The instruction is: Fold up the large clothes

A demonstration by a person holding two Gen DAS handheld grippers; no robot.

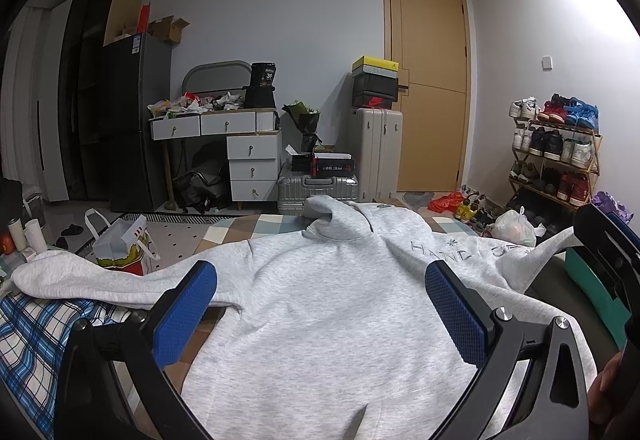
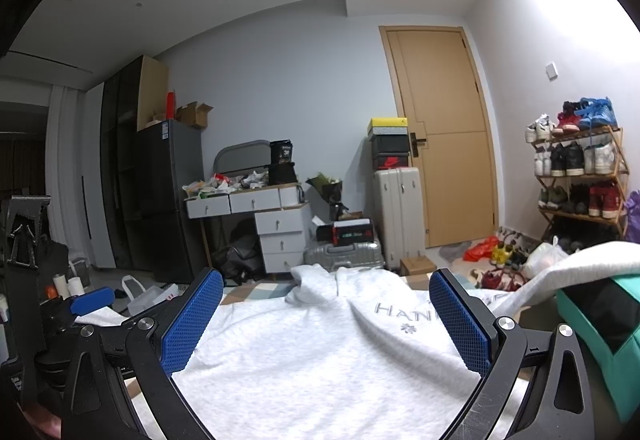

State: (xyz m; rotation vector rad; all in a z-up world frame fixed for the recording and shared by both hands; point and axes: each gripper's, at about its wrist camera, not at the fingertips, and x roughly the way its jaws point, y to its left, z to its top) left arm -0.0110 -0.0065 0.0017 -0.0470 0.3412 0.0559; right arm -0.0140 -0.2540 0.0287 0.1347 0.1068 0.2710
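A grey hoodie (image 1: 320, 304) lies spread flat across the bed (image 1: 36, 324), hood toward the far edge. Its hem is cut off below both views. The left gripper (image 1: 320, 304) and the right gripper (image 2: 326, 320) both hover above it, jaws apart, holding nothing.

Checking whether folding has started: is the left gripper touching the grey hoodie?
Cannot tell. In the left wrist view the left gripper is open above the grey hoodie, but no gap or contact shows plainly.
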